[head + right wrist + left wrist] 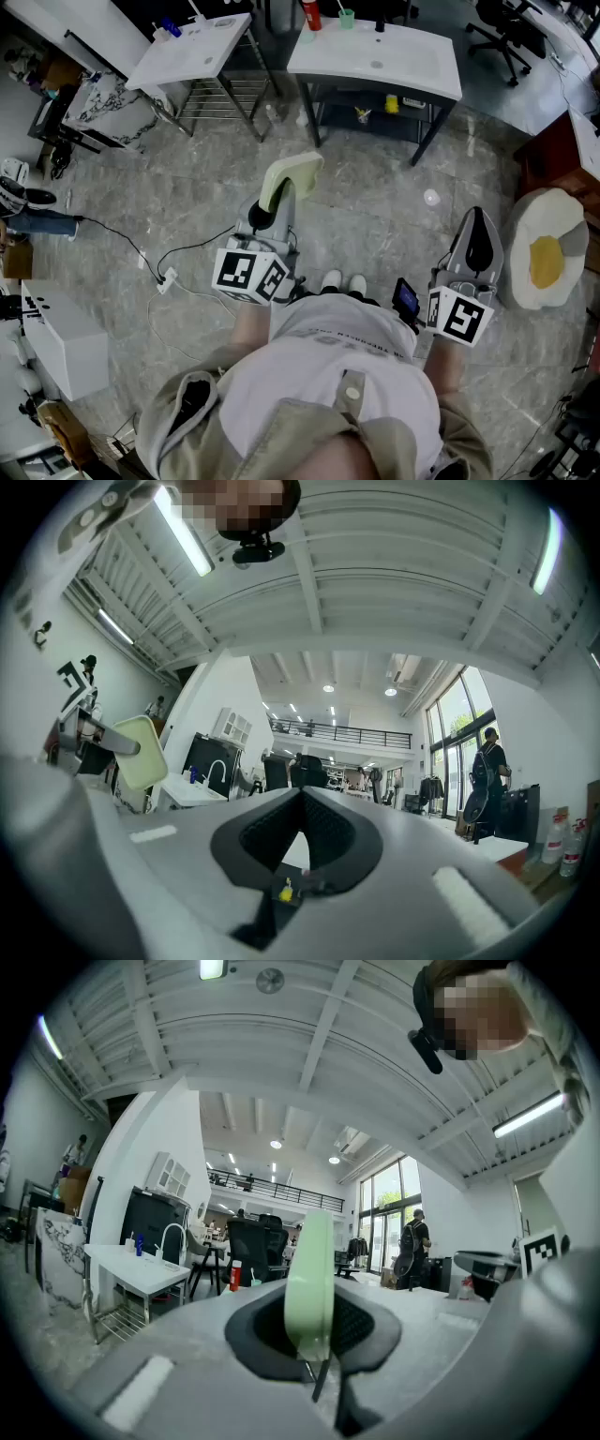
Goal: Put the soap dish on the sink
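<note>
Left gripper (272, 202) has its fingers clamped on the soap dish (292, 173). The dish is pale green, pinched by one edge and standing on edge out in front of the fingers. Right gripper (476, 223): fingers closed, nothing between them, held off to the side.

The dish is in the air over the floor (375, 225), well apart from the sink (412, 70) ahead. A second sink (192, 52) stands to the left, and I can't tell which one is the target. My read: the carry phase is on, placement not started.

Risks from here:
- Edge grip only. Most of the dish hangs past the fingers, so a bump or a quick swing could pivot it or let it slip, and it would land on hard floor.
- The dish is on edge and needs rolling flat before release. Let go early and it tips, or slides down into the basin instead of staying on the rim.
- Red bottle (310, 14) and green cup (347, 17) stand on the back edge of the nearer sink. A reach too far back could knock them.
- Cable (141, 253) lies loose on the floor to the left, a trip hazard if the route goes to the second sink.
</note>
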The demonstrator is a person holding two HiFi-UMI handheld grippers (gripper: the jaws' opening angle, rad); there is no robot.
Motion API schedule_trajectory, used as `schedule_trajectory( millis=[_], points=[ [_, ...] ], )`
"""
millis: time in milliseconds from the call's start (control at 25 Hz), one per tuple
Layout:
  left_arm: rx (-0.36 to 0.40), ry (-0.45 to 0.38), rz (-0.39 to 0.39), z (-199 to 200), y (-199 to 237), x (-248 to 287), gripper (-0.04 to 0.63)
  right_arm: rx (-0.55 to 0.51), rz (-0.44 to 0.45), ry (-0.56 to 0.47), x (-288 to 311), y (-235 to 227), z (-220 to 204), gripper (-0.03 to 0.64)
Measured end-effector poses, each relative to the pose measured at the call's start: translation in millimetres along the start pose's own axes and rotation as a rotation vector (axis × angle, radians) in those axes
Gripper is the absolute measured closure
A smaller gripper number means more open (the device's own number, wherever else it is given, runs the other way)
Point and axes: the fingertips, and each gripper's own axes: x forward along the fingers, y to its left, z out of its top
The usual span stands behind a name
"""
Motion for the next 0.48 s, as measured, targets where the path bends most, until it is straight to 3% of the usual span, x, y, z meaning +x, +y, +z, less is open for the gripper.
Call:
schedule_trajectory(
  millis=[480],
  points=[
    [-0.004, 0.005, 0.000, -3.6, -1.7, 10.0, 0.572, -0.024, 0.005, -0.003, 7.4, -2.3, -0.7, 0.617]
  ],
)
